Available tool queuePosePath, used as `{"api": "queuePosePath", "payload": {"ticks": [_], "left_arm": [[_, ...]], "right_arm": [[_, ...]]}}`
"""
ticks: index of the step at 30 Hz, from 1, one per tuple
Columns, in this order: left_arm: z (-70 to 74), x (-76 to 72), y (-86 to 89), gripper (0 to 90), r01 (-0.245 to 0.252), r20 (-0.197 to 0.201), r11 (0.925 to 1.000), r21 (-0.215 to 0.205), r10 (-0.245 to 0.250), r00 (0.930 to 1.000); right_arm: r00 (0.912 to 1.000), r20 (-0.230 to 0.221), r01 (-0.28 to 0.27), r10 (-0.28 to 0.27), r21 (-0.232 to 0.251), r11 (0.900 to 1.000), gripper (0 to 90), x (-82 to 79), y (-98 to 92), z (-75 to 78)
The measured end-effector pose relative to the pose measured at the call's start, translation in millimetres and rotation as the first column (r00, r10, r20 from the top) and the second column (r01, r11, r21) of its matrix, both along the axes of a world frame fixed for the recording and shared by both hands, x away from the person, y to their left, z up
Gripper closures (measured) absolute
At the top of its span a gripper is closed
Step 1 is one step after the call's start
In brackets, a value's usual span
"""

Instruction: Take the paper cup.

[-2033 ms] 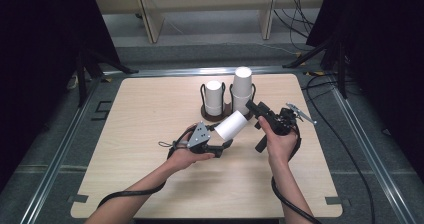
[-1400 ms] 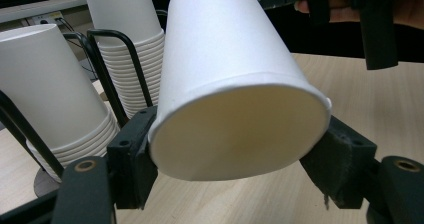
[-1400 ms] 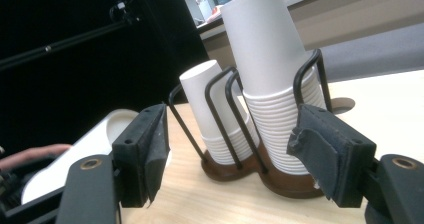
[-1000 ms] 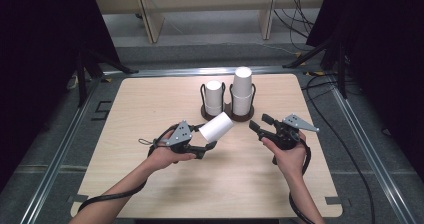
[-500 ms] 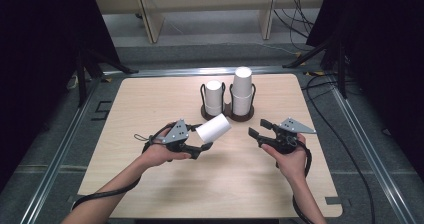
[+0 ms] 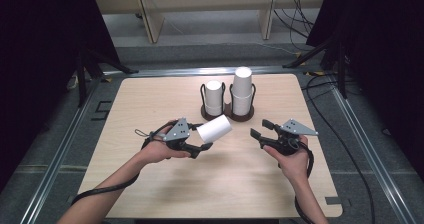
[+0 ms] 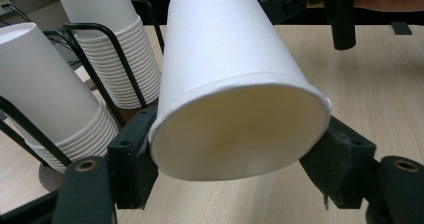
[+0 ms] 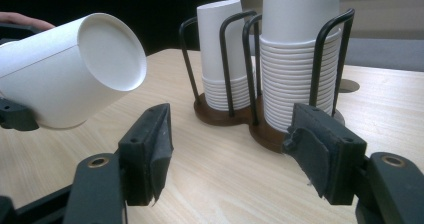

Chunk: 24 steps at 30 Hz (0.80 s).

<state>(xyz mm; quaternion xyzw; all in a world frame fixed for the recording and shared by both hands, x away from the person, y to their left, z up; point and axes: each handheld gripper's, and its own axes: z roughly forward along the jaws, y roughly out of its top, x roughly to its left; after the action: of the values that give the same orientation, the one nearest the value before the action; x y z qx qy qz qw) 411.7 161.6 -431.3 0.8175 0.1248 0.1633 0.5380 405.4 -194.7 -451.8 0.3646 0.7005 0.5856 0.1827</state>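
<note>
We see the left tool [image 6: 200,146] in the lower left of the high view, its jaws clamped on the mouth end of a white paper cup [image 6: 215,129]. The cup lies tilted, its closed base pointing up and to the right, toward the centre of the frame, and it hangs clear of the worktop [image 6: 150,104]. In the left gripper view the cup [image 7: 235,84] takes up the middle of the frame: the two black pads [image 7: 132,156] press on either side of its rim, and the rim is squeezed slightly out of round.

The right tool [image 6: 257,136] sits in the lower right of the high view, well apart from the cup, with its jaws pointing to the left of the frame. In the right gripper view we see its pads [image 8: 150,149] standing apart with only bare worktop between them; it holds nothing. Its jaws have just been closing and then easing a little wider again.

Behind both tools, in the upper middle of the high view, stands a dark double cup holder [image 6: 227,115] with black wire loops. The left stack of cups [image 6: 214,96] is the shorter, and the right stack of cups [image 6: 242,91] rises higher. In the right gripper view the holder [image 8: 225,115] stands in the upper middle of the frame, and the held cup [image 8: 65,84] is at the upper left, its flat base turned to the camera.
</note>
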Motion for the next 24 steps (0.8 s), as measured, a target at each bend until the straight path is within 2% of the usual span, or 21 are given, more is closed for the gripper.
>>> {"api": "queuePosePath", "payload": {"ticks": [2, 3, 7, 9, 10, 11, 14, 18, 20, 21, 22, 23, 24], "left_arm": [[-0.1, 0.5, 0.2, 29.0, 0.007, 0.000, 0.9999, 0.011, -0.007, 1.0000], [-0.3, 1.0, 0.3, 29.0, 0.013, 0.000, 0.9998, 0.018, -0.013, 0.9999], [-1.0, 1.5, 0.0, 29.0, 0.025, -0.007, 0.9994, 0.026, -0.025, 0.9997], [-0.7, 1.7, 0.1, 29.0, 0.032, -0.010, 0.9990, 0.032, -0.032, 0.9994], [-0.6, 1.9, 0.3, 29.0, 0.037, -0.007, 0.9986, 0.039, -0.037, 0.9993], [-0.6, 2.1, 0.4, 29.0, 0.042, -0.011, 0.9981, 0.045, -0.041, 0.9991], [0.0, 3.1, 0.2, 29.1, 0.049, -0.013, 0.9976, 0.048, -0.049, 0.9987], [2.3, 4.9, -0.1, 29.1, 0.064, -0.024, 0.9959, 0.064, -0.063, 0.9977], [3.6, 6.1, -0.1, 29.2, 0.073, -0.033, 0.9948, 0.072, -0.070, 0.9970], [4.0, 6.8, -0.3, 29.3, 0.076, -0.036, 0.9944, 0.073, -0.074, 0.9966], [4.8, 8.0, 0.1, 29.3, 0.084, -0.039, 0.9931, 0.083, -0.081, 0.9960], [5.1, 8.9, 0.0, 29.3, 0.086, -0.045, 0.9927, 0.084, -0.083, 0.9956], [5.3, 9.7, -0.1, 29.3, 0.091, -0.046, 0.9921, 0.087, -0.087, 0.9951]], "right_arm": [[0.9999, -0.004, -0.009, 0.009, -0.003, 1.000, 33.9, -0.8, 0.3, 0.2], [0.9995, 0.030, -0.011, 0.011, -0.001, 1.000, 33.8, 0.7, 0.4, -0.8], [0.9991, 0.009, -0.042, 0.042, 0.014, 0.999, 33.2, -0.2, 1.5, -2.8], [0.9988, 0.018, -0.046, 0.046, -0.002, 0.999, 32.9, 0.3, 0.6, -4.0], [0.9985, 0.010, -0.053, 0.053, -0.005, 0.999, 32.8, -0.1, 0.2, -4.3], [0.9982, -0.033, -0.051, 0.051, -0.007, 0.999, 32.7, -3.3, 0.5, -3.6], [0.9977, 0.020, -0.064, 0.064, -0.017, 0.998, 32.6, -0.3, -0.9, -5.6], [0.9973, 0.011, -0.073, 0.073, -0.017, 0.997, 32.6, -1.0, -1.5, -5.3], [0.9976, -0.009, -0.068, 0.068, -0.041, 0.997, 32.6, -2.3, -2.3, -3.8], [0.9975, -0.014, -0.069, 0.069, -0.038, 0.997, 32.7, -2.5, -2.2, -3.5], [0.9981, 0.000, -0.062, 0.062, -0.017, 0.998, 32.7, -2.1, -0.8, -4.0], [0.9977, -0.023, -0.065, 0.064, -0.007, 0.998, 32.6, -3.6, 0.1, -3.7], [0.9964, 0.003, -0.084, 0.084, -0.017, 0.996, 32.6, -1.1, -0.3, -4.1]]}}
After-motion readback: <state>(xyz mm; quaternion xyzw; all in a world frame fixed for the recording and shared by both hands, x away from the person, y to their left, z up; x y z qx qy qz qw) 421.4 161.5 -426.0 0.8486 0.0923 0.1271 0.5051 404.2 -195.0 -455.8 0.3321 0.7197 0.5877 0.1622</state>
